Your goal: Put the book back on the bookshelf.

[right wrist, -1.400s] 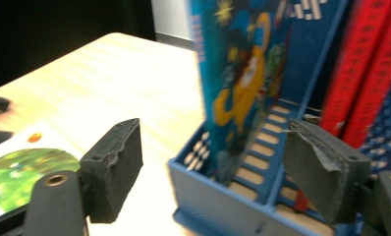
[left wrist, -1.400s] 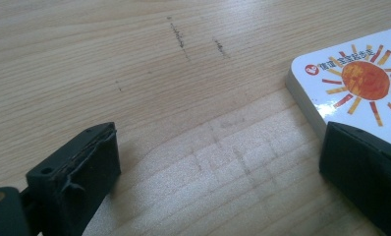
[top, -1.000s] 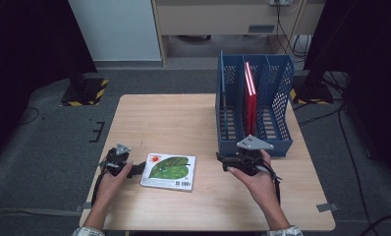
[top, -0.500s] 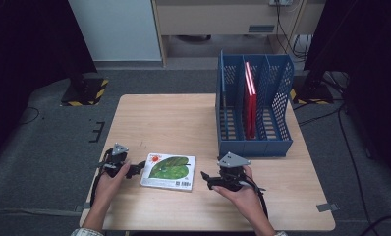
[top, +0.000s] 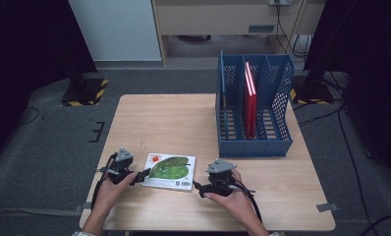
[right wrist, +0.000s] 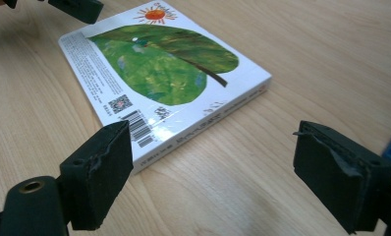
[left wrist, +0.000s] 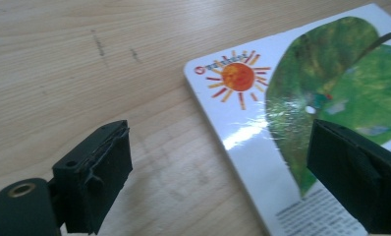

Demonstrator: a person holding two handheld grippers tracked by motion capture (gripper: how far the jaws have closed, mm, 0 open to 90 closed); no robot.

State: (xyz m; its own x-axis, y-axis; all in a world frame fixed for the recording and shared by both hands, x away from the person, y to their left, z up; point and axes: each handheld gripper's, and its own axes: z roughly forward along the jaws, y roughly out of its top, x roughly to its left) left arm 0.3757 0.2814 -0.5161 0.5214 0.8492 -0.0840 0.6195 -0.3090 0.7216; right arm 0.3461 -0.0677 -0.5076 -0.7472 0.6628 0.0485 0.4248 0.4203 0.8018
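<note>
The book (top: pixel 169 171) lay flat at lower centre of the surface (top: pixel 183 118), ungrasped; both claws, left (top: pixel 145 173) and right (top: pixel 195 185), flanked it, wide and empty; lifting remained.

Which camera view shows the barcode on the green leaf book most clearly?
The right gripper view: the barcode on the book lies close, its bars distinct. In the high view the book is small and the barcode is only a pale patch. The left gripper view shows the book's sun corner, with fine print instead.
</note>
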